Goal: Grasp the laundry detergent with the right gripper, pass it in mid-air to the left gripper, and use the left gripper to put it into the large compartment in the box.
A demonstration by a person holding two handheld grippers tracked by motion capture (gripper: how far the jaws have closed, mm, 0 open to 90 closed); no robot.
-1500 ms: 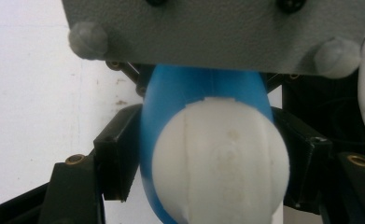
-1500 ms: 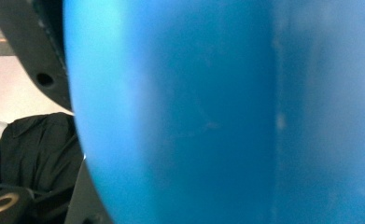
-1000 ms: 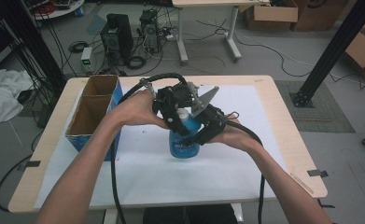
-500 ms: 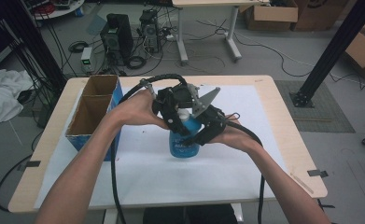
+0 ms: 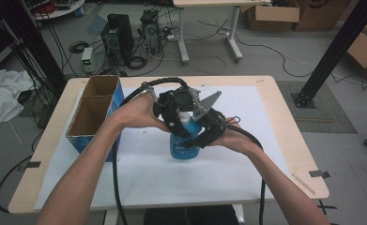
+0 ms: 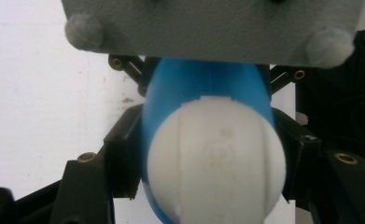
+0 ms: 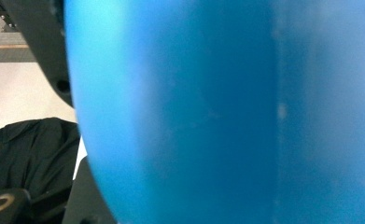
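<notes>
A blue bottle [image 5: 183, 146] with a white cap [image 6: 215, 158] stands upright on the white sheet at the table's middle. My left gripper [image 5: 175, 111] reaches over its top, and in the left gripper view the black jaws press on both sides of the cap [image 6: 213, 161]. My right gripper [image 5: 203, 132] comes from the right at the bottle's body, and its grey plate [image 5: 205, 104] sticks up beside the cap. The right gripper view is so close that the blue bottle wall [image 7: 227, 112] is nearly all I see. Both hands sit tight around the bottle.
A blue-sided open cardboard box [image 5: 93, 115] with two compartments stands at the table's left side. The white sheet [image 5: 247, 164] covers most of the wooden table [image 5: 294, 154]. Cables trail from both grippers toward the front edge.
</notes>
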